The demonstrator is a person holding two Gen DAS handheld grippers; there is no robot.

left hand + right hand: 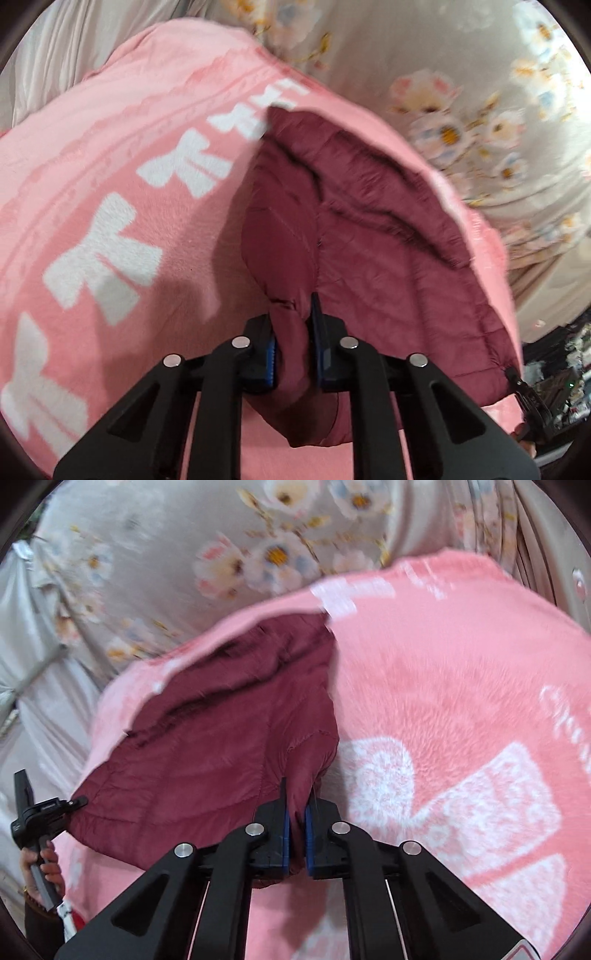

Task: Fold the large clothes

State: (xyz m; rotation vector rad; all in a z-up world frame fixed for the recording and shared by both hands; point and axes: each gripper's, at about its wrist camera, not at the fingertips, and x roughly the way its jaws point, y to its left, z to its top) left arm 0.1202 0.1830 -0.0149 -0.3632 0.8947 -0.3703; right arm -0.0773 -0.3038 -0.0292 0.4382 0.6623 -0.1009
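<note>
A maroon quilted garment (369,236) lies on a pink blanket with white bows (110,206). My left gripper (291,325) is shut on a bunched edge of the maroon garment, lifting it off the blanket. In the right wrist view the same garment (221,731) spreads to the left over the pink blanket (461,686). My right gripper (297,801) is shut on another bunched edge of it. The other gripper shows at each view's edge, pinching the garment's far corner, at lower right in the left wrist view (524,391) and at lower left in the right wrist view (40,812).
A beige floral bedsheet (461,110) lies beyond the blanket and also shows in the right wrist view (229,554). Pale curtains (55,44) hang at the upper left of the left wrist view. Dark clutter (561,369) sits past the bed edge at lower right.
</note>
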